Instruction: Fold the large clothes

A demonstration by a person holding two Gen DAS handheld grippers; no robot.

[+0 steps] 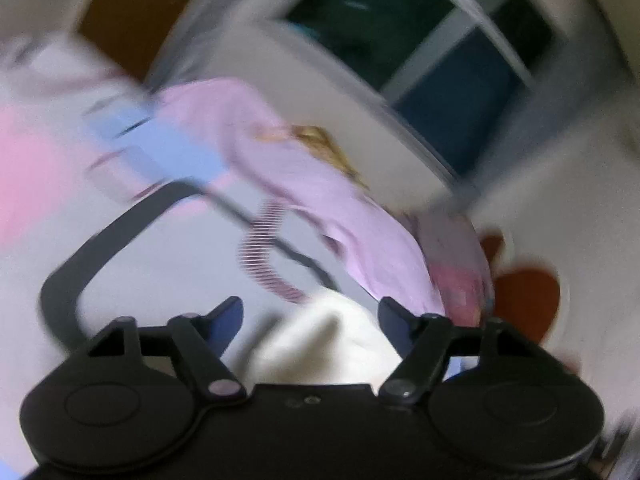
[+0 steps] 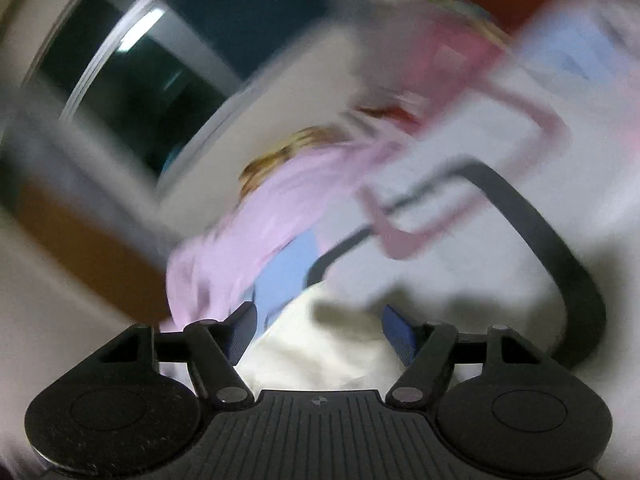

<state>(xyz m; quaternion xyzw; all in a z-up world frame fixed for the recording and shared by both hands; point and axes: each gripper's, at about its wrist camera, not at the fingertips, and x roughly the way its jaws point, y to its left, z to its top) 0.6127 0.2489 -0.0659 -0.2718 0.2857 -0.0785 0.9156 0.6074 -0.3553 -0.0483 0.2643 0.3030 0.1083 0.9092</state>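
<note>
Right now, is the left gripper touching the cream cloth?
Cannot tell. In the left wrist view the left gripper stands open with the cream cloth between its fingers, but blur hides any gap or contact.

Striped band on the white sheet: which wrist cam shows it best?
Left wrist. The striped band curves over the white sheet just ahead of the open left tongs, stripes readable despite blur. In the right wrist view I can't pick it out.

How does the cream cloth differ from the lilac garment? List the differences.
The cream cloth lies nearest, showing between the left gripper's open jaws; the lilac garment lies beyond them. The cream cloth is plain; the lilac garment has a yellowish patch near its top edge. Both are soft fabric on the same pale surface, blurred here.
</note>
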